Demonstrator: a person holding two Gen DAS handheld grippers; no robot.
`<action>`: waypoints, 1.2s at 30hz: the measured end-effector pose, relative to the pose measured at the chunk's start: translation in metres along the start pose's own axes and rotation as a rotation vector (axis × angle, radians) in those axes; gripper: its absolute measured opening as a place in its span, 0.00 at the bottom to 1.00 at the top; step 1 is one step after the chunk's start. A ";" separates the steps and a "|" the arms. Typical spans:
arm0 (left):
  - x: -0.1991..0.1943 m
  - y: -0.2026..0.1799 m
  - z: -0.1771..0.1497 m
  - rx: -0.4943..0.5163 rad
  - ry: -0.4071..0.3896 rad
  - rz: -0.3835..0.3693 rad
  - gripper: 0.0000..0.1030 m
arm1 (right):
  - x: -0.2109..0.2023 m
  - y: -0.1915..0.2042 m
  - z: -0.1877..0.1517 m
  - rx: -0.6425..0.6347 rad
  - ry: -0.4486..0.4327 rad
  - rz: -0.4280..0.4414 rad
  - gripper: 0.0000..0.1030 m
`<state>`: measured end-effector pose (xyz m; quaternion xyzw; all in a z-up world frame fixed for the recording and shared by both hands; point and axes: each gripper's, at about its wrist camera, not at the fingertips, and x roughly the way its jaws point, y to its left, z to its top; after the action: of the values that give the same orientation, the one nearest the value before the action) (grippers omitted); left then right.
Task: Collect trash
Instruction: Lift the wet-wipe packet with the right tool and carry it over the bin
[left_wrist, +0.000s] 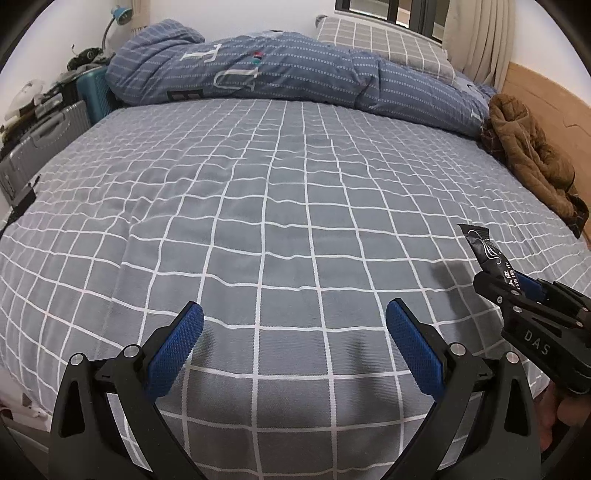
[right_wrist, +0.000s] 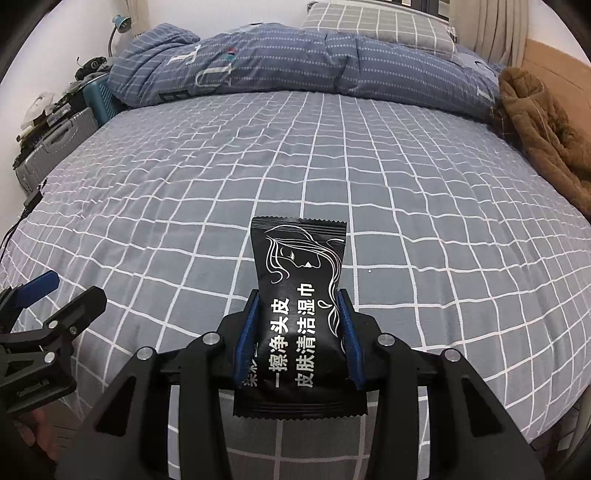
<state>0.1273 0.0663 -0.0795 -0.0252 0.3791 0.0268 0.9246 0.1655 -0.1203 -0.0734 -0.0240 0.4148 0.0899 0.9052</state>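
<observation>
Black wet-wipe sachet (right_wrist: 301, 314) pinched in right gripper (right_wrist: 300, 334) fingers (lower edge hidden); left gripper (left_wrist: 293, 350) wide.

Right gripper (right_wrist: 299, 325): angled downward, blue pads clamped on both sides. Left gripper (left_wrist: 293, 343): angled downward, jaws spread wide, nothing between.

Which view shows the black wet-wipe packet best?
The right wrist view: the black wet-wipe packet faces the camera, print readable, clamped between the right gripper pads. The left wrist view shows it only edge-on at the frame's right, sticking out of that gripper.
</observation>
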 end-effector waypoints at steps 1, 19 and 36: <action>-0.003 -0.001 0.001 0.000 -0.002 -0.001 0.94 | -0.002 0.000 0.000 -0.001 -0.003 0.001 0.38; -0.046 -0.014 -0.010 0.014 -0.032 -0.014 0.94 | -0.058 0.001 -0.010 -0.018 -0.051 0.001 0.38; -0.073 -0.021 -0.040 0.017 -0.034 -0.019 0.94 | -0.089 -0.004 -0.041 -0.020 -0.061 0.004 0.38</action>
<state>0.0490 0.0401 -0.0564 -0.0207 0.3631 0.0151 0.9314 0.0784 -0.1423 -0.0331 -0.0294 0.3860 0.0964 0.9170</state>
